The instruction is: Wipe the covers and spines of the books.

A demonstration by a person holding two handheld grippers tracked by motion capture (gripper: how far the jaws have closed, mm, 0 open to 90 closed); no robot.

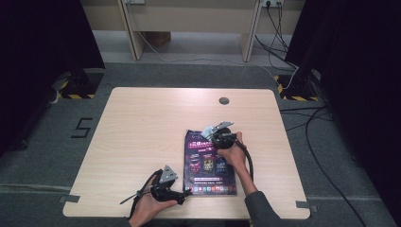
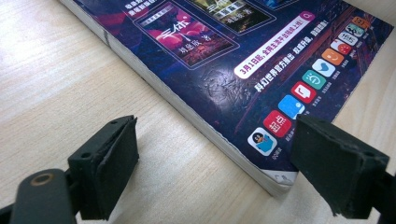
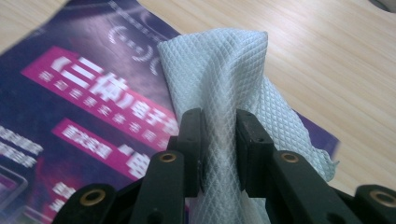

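**Cloth pinched over a magazine cover**

Cloth (image 3: 219, 93), white with a fine diamond weave, stands bunched between the two black jaws of the right gripper (image 3: 218, 135) in the right gripper view; the jaws are pressed onto it from both sides, and its folded top rises above them in the upper middle of the frame. In the high view the same cloth (image 1: 208, 130) shows as a small pale patch just right of centre, at the top edge of the magazine, with the right gripper (image 1: 218, 134) and the person's right hand (image 1: 232, 153) directly beside it.

Under the cloth lies the magazine (image 1: 208, 163), flat on the table (image 1: 142, 123), its dark purple cover bearing pink banners and white lettering. It sits in the lower middle of the high view, its long side running up the frame.

At the lower left of the magazine, near the bottom edge of the high view, the left gripper (image 1: 187, 192) rests in the person's left hand (image 1: 149, 208), pointing right toward the magazine's bottom corner. In the left gripper view its jaws (image 2: 215, 163) stand spread wide, one at the lower left and one at the lower right of the frame, with the magazine's near corner (image 2: 275, 179) lying between them and no pad touching it. A row of coloured app icons runs along that edge of the cover.
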